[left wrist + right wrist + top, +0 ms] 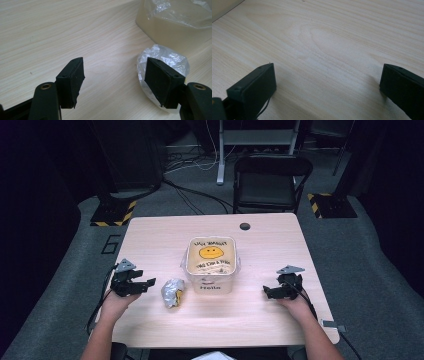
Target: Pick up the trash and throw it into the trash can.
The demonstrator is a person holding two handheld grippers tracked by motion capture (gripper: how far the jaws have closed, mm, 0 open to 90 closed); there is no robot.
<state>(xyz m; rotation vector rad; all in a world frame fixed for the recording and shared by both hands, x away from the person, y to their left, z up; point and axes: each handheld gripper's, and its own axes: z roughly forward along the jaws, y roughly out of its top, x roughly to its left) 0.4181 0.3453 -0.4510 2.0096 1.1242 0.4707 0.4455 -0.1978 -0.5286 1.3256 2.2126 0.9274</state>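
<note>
Wooden table [150, 240], crumpled silvery wrapper [173, 292]

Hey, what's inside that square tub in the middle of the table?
The tub is lined with clear plastic, and a yellow smiley face with dark lettering shows at its opening. Anything beneath that is covered. A crumpled plastic wad lies outside, to its left.

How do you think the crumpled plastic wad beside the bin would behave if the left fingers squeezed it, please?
The crumpled plastic wad looks like thin, creased film, so it would probably squash rather than resist. It seems light, so a nudge may slide it across the smooth table. Its irregular shape makes rolling unlikely.
</note>
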